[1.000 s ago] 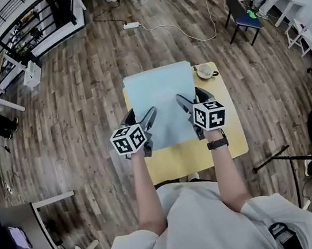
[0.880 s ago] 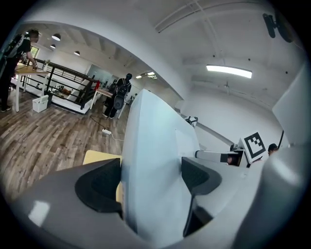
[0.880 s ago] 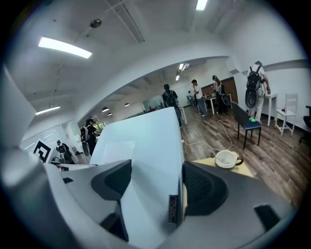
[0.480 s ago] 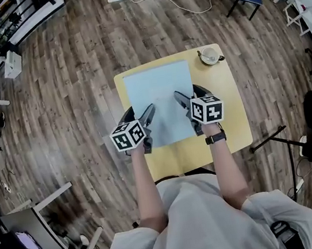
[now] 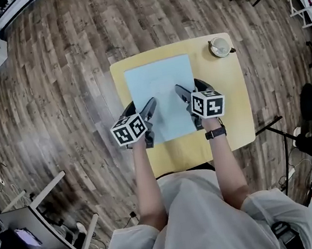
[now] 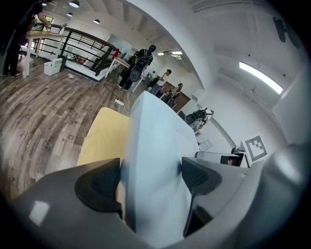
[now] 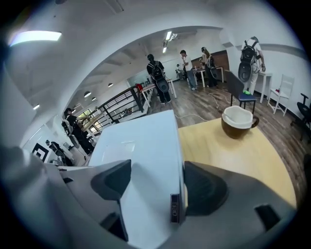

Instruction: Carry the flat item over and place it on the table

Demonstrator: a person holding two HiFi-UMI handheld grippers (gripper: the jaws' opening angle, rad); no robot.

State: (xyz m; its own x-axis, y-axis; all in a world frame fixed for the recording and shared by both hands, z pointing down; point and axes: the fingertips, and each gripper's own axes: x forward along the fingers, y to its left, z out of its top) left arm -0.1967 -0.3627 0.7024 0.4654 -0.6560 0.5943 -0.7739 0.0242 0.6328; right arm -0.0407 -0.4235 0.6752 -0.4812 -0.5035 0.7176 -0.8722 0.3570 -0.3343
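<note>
Yellow worktop (image 5: 222, 102) lies right below me on a wood-plank floor (image 5: 62, 77), and both my tools are over its near half. My left gripper (image 5: 148, 111) has its jaws closed on the near left edge of the pale blue slab (image 5: 159, 88), one pad above and one below, as the left gripper view shows (image 6: 150, 182). My right gripper (image 5: 184, 97) clamps the near right edge the same way (image 7: 155, 187), with the slab (image 7: 141, 141) filling the gap between its pads. A small slot on that edge makes me think it is a closed laptop, though I can't be sure.

From the head view the slab lies wholly within the worktop's outline, nearer the left side. Whether its far edge touches the wood already I cannot tell; from the left gripper view (image 6: 155, 136) it looks raised a little.

I judge it stiff, smooth and fairly weighty for its thinness, so it will not sag, but it could slide out of the pads if I tilt it. Holding both side edges near my end suits it; lowering it flat and level before letting go seems wise.

Further off, a brown cup (image 5: 219, 46) with a pale inside (image 7: 238, 121) stands at the far right corner, well apart from the slab. Beyond it, people stand about among desks and railings
</note>
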